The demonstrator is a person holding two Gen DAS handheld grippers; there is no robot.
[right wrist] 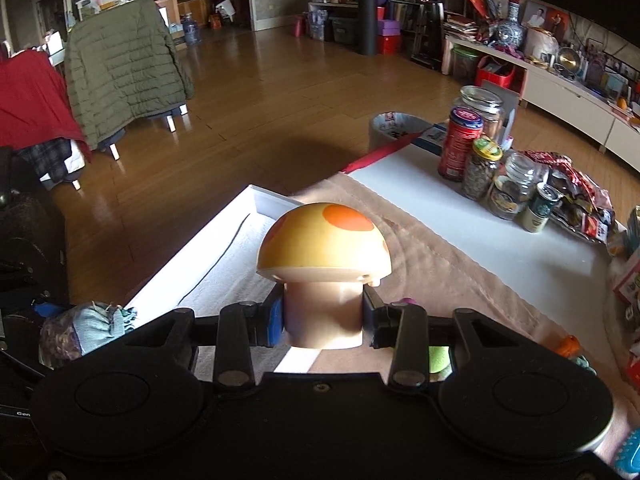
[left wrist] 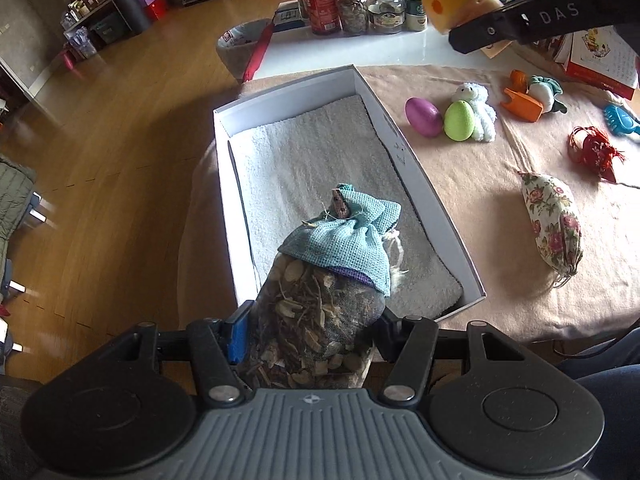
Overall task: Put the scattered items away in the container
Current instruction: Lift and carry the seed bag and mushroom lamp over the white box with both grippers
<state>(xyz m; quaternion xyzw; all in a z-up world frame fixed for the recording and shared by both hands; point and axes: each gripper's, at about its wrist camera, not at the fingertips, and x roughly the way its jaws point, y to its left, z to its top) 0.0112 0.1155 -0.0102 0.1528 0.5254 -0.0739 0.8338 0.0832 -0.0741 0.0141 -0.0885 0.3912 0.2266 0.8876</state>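
My left gripper (left wrist: 308, 334): clamped on the sachet (left wrist: 320, 304), a mesh bag of dried bits with a teal cloth top, held over the near end of the box (left wrist: 416, 184). My right gripper (right wrist: 324, 318): clamped on the stem of the mushroom (right wrist: 324, 240), yellow cap with orange spots, held upright in the air above the bench's (left wrist: 460, 208) beige cloth, just beside the box's far corner. Box: white, open, lined with a pale towel (left wrist: 320, 160), at the bench's left edge. On the cloth right of the box, nearest first: floral pouch (left wrist: 554, 224); red tasselled pouch (left wrist: 596, 150); green egg (left wrist: 459, 121) touching the purple egg (left wrist: 423, 116) and the white plush (left wrist: 478, 108); blue comb (left wrist: 622, 120) at the right edge; orange toy (left wrist: 524, 102) beside a white-and-green plush (left wrist: 546, 94). Farther, on the bare white bench: a row of jars (left wrist: 354, 8) and a red tin (left wrist: 320, 4). Beyond: wood floor (right wrist: 280, 92), a green jacket (right wrist: 124, 64) draped over a chair.
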